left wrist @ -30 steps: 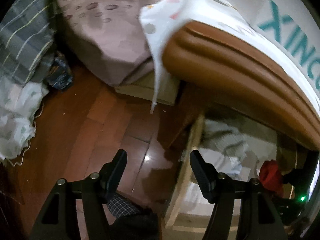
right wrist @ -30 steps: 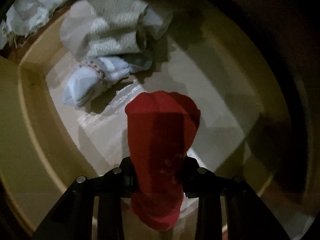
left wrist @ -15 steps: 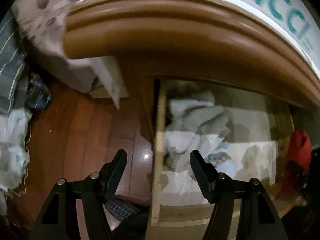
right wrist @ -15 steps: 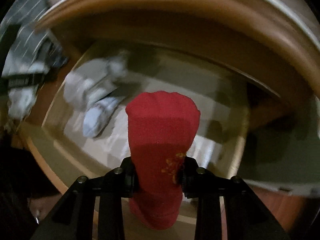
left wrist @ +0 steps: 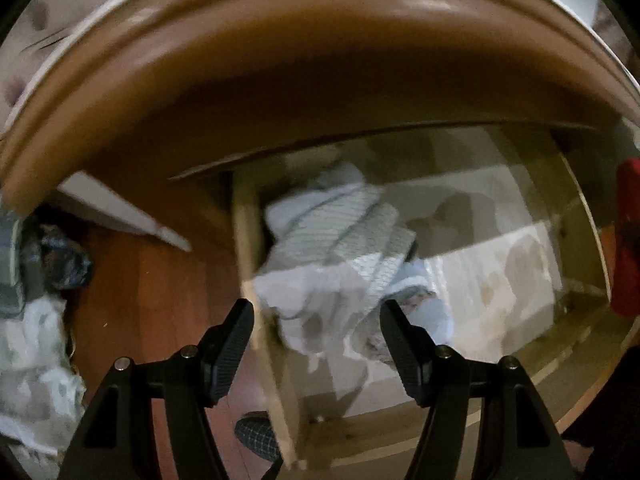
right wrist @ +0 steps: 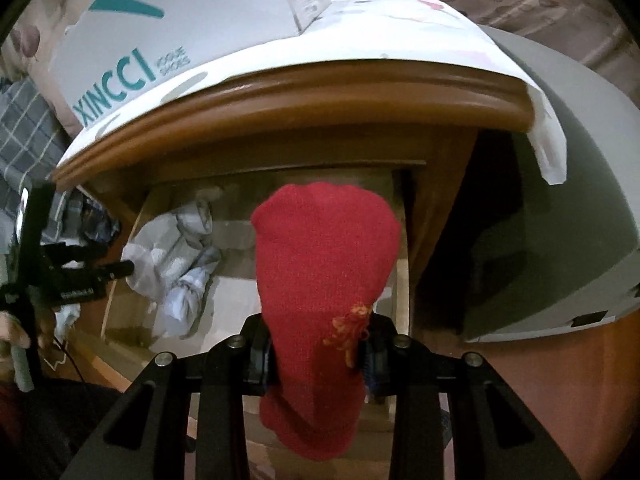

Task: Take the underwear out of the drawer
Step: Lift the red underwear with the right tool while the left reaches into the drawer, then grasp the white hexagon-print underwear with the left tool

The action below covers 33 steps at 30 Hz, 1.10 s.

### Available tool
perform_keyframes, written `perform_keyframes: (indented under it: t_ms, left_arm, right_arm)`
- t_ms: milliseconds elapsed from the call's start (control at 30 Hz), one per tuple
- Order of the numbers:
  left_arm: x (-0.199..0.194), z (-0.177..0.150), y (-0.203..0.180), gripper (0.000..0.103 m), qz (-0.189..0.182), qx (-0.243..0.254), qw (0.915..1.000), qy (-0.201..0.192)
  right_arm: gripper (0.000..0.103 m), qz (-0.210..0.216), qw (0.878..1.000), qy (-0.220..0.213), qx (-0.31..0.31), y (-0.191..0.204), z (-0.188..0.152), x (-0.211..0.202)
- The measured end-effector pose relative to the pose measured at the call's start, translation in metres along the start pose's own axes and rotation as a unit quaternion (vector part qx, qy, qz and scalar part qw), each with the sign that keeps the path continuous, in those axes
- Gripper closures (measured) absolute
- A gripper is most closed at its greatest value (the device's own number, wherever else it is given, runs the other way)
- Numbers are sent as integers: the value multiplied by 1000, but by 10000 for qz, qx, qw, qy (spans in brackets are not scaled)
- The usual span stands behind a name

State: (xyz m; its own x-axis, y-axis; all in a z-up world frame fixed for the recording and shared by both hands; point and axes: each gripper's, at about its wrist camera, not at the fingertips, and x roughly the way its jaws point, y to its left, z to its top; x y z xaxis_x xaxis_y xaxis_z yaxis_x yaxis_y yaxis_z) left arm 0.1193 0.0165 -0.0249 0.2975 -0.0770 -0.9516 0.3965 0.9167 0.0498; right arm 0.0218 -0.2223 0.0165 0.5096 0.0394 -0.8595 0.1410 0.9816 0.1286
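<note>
Red knit fabric fills the middle of the right wrist view: the red garment [right wrist: 326,264] is a soft, ribbed-looking piece with a rounded top and a small patch of orange stitching low on its front. It stands up from between the right tongs [right wrist: 318,354], which are clamped tight on its lower part, its bottom end hanging below the pads. It is held above the open drawer [right wrist: 402,280], in front of the cabinet.

From the left wrist view the same garment shows as a red strip at the far right edge [left wrist: 627,236]. The left tongs [left wrist: 316,344] stand wide apart with nothing between them, hovering over the drawer's left wall. The drawer is pale raw wood with a light, glossy liner. Inside lies a crumpled heap of white and grey clothes [left wrist: 340,264], one piece with a fine waffle weave. The tabletop [right wrist: 304,100] above has a smooth, rounded brown wooden edge, covered by a white spotted cloth [right wrist: 400,36] bearing a white cardboard box [right wrist: 192,20] with teal lettering. The floor [left wrist: 160,280] is reddish wooden boards.
</note>
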Motion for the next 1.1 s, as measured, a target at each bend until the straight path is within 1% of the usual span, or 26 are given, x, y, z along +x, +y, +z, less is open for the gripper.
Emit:
perform_keyframes:
  t_ms: [33, 200, 233, 267, 333, 467, 533, 700, 800, 867, 967, 1100]
  left_arm:
    - [3, 1, -1, 36, -51, 104, 9999, 37]
    - [16, 9, -4, 36, -55, 555, 9984, 106]
    - [17, 10, -6, 36, -61, 605, 9981, 80]
    - [17, 11, -7, 36, -10, 706, 9975, -48]
    - [18, 13, -9, 36, 67, 868, 9960, -182]
    - [17, 11, -11, 36, -72, 1074, 9938, -265]
    - [20, 7, -15, 36, -99, 1271, 9917, -181]
    - [29, -1, -26, 36, 19, 1789, 9838, -128]
    - [35, -4, -34, 36, 184, 2276, 9736, -47]
    - [40, -6, -36, 36, 191, 2474, 9687, 86]
    - [47, -6, -30, 36, 213, 2537, 9669, 188]
    - [62, -2, -33, 36, 238, 2521, 9665, 423]
  right_arm:
    - [73, 28, 10000, -10, 16, -1, 1, -1]
    - [72, 150, 9998, -115, 56, 0, 4, -5]
    - [72, 184, 9998, -110, 57, 0, 4, -5]
    - [72, 198, 9997, -108, 55, 1, 5, -5]
    - [72, 223, 9997, -94, 43, 0, 6, -6]
    - [72, 306, 9994, -148, 103, 0, 8, -7]
    - [72, 387, 9990, -152, 140, -1, 8, -9]
    - [72, 512, 9985, -89, 139, -1, 8, -10]
    - [72, 567, 9983, -78, 136, 0, 8, -10]
    - [71, 542, 9984, -73, 120, 1, 8, -10]
    - [71, 573, 9982, -43, 149, 0, 8, -9]
    - [71, 590, 9982, 0, 107, 2, 9, -8]
